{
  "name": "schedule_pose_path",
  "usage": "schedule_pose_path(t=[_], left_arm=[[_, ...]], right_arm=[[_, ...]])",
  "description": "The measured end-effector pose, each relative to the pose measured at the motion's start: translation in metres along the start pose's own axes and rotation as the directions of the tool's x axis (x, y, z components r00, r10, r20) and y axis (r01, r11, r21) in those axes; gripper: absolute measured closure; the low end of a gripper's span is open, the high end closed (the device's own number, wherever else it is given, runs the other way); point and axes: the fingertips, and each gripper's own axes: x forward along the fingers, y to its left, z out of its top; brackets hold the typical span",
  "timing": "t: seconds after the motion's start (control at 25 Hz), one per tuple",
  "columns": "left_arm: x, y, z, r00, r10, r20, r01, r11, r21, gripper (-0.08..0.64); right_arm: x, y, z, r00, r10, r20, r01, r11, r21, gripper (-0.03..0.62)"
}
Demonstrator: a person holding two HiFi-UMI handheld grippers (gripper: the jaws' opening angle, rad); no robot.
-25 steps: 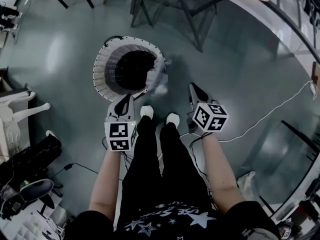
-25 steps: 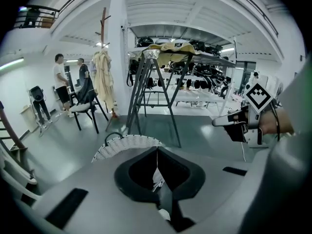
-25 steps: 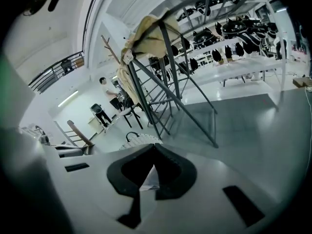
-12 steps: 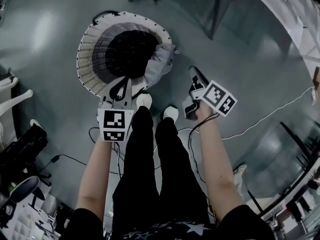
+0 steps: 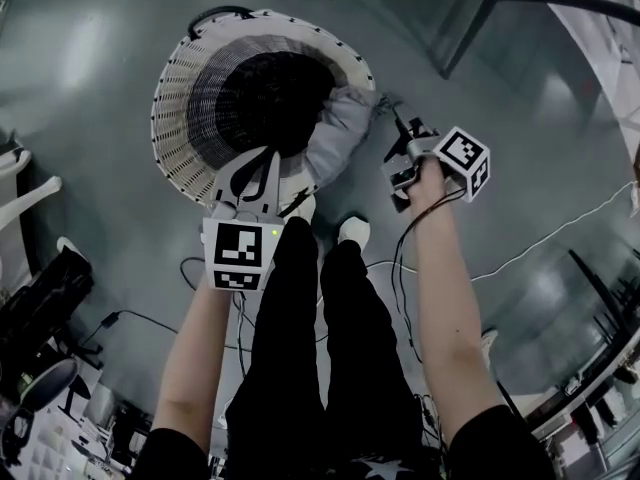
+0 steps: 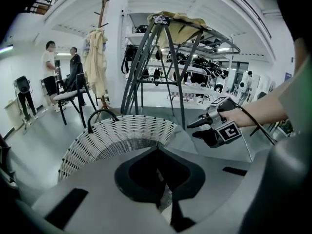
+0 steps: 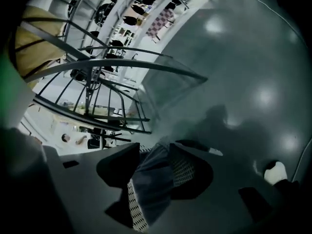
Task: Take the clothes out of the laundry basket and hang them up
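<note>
Head view: white wicker laundry basket [image 5: 172, 88]; left gripper [image 5: 258, 164] at its near rim, jaws together, empty. Grey garment [image 5: 342, 126] draped over the right rim looks soft, light and limp, so pinch a bunched fold. Right gripper [image 5: 402, 154] has just been opening, the cloth framed between its jaws, unpinched.

No legible text, no brands or numbers, no readable signs

Black trousers [image 5: 300, 348], white shoes [image 5: 352, 230] and black short sleeves [image 5: 500, 438]; the grey left tongs [image 5: 262, 158] and right tongs [image 5: 398, 154] each carry a black-and-white marker cube [image 5: 238, 255] and trail thin black cables [image 5: 400, 268]
</note>
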Motion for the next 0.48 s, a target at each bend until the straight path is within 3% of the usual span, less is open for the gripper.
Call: schedule_pose_path(t=[0.28,0.48], left_arm=[[0.020,0.012,-0.015,1.000,-0.009,-0.008,0.009,1.000,-0.017,0.541],[0.027,0.013,-0.022,1.000,-0.013,-0.018,0.013,1.000,-0.023,0.541]], right_arm=[[0.040,-0.014,0.004,0.999,-0.020,-0.050,0.025,0.993,0.112,0.347],[0.053,-0.019,0.001,0.995,-0.066,-0.076,0.076,0.988,0.134,0.395]])
